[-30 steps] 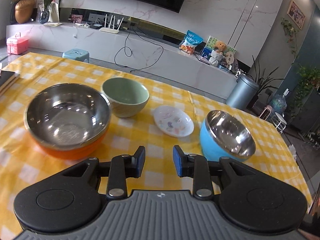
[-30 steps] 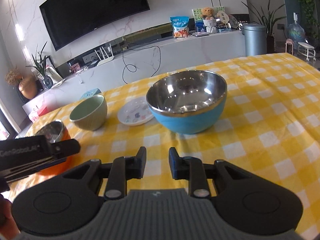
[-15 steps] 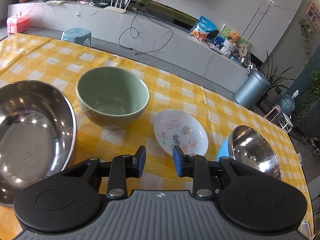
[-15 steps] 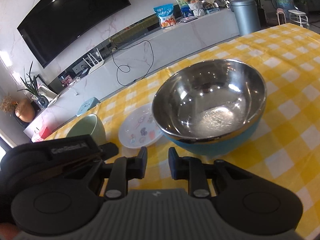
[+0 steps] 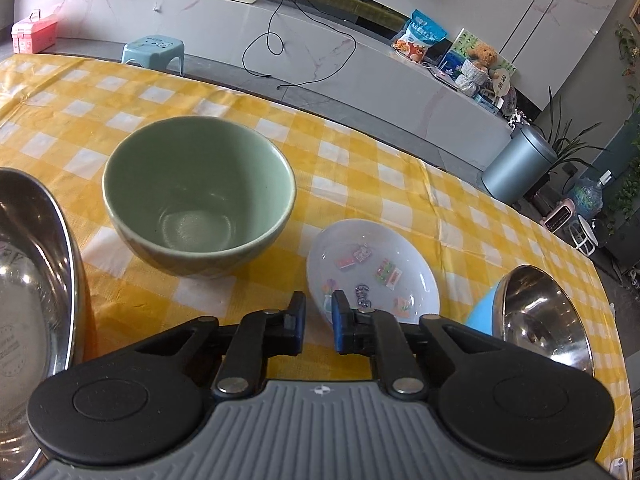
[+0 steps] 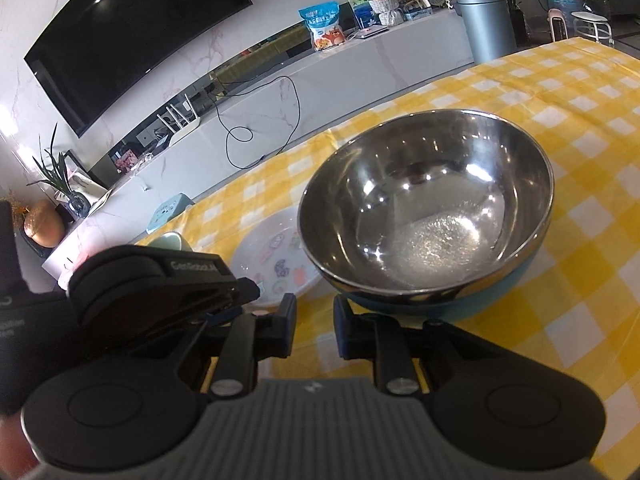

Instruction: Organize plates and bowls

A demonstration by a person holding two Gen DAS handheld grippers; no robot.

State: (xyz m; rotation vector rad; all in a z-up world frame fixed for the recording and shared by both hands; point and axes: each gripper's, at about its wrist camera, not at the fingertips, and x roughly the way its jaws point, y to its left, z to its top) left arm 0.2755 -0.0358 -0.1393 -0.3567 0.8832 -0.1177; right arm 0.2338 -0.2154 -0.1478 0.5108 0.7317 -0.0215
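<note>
A green ceramic bowl [image 5: 199, 192] stands on the yellow checked tablecloth [image 5: 360, 168]. A small white plate [image 5: 376, 264] with stickers lies to its right. A large steel bowl with an orange outside [image 5: 28, 280] is at the left edge. A steel bowl with a blue outside [image 5: 536, 320] is at the right. My left gripper [image 5: 318, 322] is open and empty, its right finger at the white plate's near rim. My right gripper [image 6: 314, 326] is open and empty, just before the blue steel bowl [image 6: 428, 216]. The white plate [image 6: 272, 256] and green bowl [image 6: 170, 242] show left of it, behind the left gripper's body [image 6: 152, 284].
A low white TV counter [image 5: 280, 40] with a cable, snack bag and toys runs behind the table. A light blue stool [image 5: 154, 50] and a grey bin [image 5: 518, 168] stand on the floor beyond the far table edge.
Both grippers have moved forward and lower. The left one closed in on the white plate and green bowl; the right one closed in on the blue steel bowl. Both stayed open.
</note>
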